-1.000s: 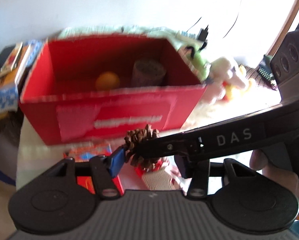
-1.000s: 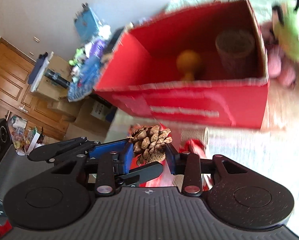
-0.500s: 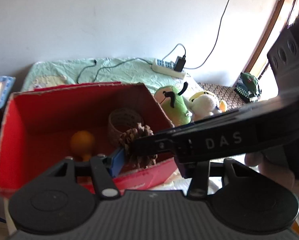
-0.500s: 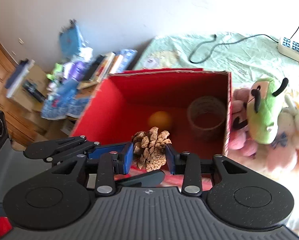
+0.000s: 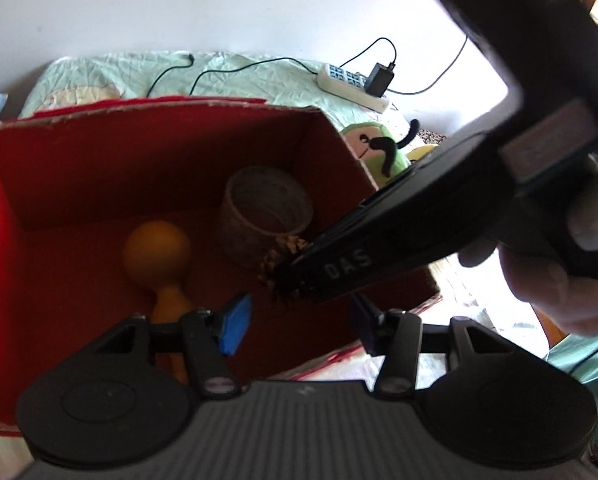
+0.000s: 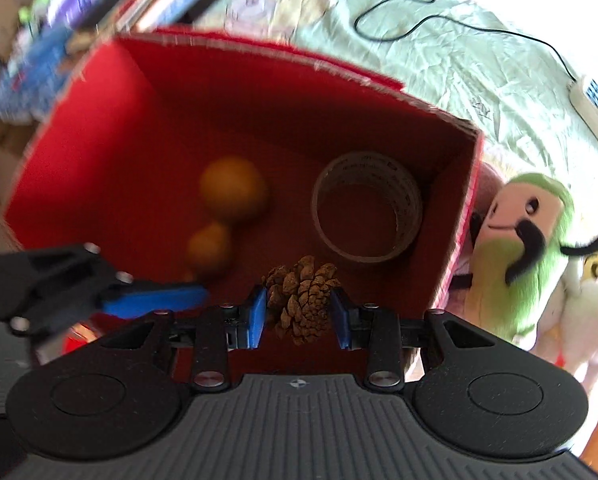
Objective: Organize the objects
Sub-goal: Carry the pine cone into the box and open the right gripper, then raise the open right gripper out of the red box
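Closest in, the right gripper [image 6: 299,316] pinches a pinecone [image 6: 301,298] between its blue pads, holding it over the near part of a red box [image 6: 111,92]. Just left of it, the left gripper [image 5: 297,322] hangs spread and empty over the same box. Beyond the cone lie a tape roll [image 6: 367,218] ahead-right and an orange toy [image 6: 223,212] ahead-left. Right of the box sits a green plush [image 6: 527,248].

1. "DAS" in pale capitals, printed along the black side of the right gripper [image 5: 299,280], seen from the left wrist.
2. Print inside the tape roll [image 6: 369,218]: too blurred to read.
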`<state>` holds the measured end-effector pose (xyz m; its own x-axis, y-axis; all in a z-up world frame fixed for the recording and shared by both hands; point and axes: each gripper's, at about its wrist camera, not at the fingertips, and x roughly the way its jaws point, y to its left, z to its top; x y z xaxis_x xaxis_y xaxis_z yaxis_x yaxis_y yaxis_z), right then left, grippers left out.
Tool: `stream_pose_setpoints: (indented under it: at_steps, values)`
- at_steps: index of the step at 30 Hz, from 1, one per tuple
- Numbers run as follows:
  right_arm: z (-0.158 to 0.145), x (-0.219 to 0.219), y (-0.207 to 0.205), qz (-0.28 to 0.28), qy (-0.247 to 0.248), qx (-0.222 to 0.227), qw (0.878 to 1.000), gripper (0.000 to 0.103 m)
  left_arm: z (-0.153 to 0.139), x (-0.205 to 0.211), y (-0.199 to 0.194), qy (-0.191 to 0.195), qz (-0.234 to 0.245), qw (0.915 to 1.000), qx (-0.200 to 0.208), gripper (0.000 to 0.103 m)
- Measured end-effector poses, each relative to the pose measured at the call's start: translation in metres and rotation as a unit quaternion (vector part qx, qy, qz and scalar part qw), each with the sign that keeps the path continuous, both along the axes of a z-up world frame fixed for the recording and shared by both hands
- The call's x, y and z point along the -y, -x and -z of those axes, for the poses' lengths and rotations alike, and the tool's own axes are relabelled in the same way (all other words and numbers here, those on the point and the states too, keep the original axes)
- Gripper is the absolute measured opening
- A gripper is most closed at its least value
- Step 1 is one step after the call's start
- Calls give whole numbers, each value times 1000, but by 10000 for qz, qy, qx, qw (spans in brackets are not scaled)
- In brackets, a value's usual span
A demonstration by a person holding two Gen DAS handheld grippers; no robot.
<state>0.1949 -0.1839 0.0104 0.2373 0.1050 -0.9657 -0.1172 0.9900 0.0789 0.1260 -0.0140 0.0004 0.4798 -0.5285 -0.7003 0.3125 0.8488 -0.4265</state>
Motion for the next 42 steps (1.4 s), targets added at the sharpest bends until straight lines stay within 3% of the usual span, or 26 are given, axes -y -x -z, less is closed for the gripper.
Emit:
stream_pose_setpoints:
  at_steps: [3, 7, 15, 22, 27, 30, 33, 35, 42]
  values:
    - [14, -12, -8, -392, 381, -358, 9979, 28, 2, -7, -2, 9, -53, 10000, -60, 54]
    - [33, -21, -13, -673, 735, -660, 9928, 26, 5, -13, -3, -79, -106, 9999, -95, 61]
    - [44, -15, -12, -616, 565, -747, 9937, 28, 5, -21, -3, -180, -154, 9997, -32, 65]
    - [36, -8, -5, -384, 35, -562, 9977, 28, 5, -24, -4, -194, -202, 9996, -37, 65]
    - [55, -5, -6, -49, -493, -540, 9973, 28, 3, -26, -3, -270, -228, 9994, -2, 65]
    - [72, -3, -1, 99, -364, -643, 9972, 28, 2, -28, -1, -323, -251, 9992, 28, 66]
    - [80, 0, 6, 136, -313, -773, 9964, 20, 1, -31, 0, -365, -293, 9989, 48, 66]
    - [77, -3, 10, 182, -292, -717, 9968, 24, -1, -35, 2, -394, -336, 9986, 95, 67]
    - [71, -22, 10, 388, -1684, -281, 9846, 25, -4, -41, 4, -529, -452, 9975, 138, 69]
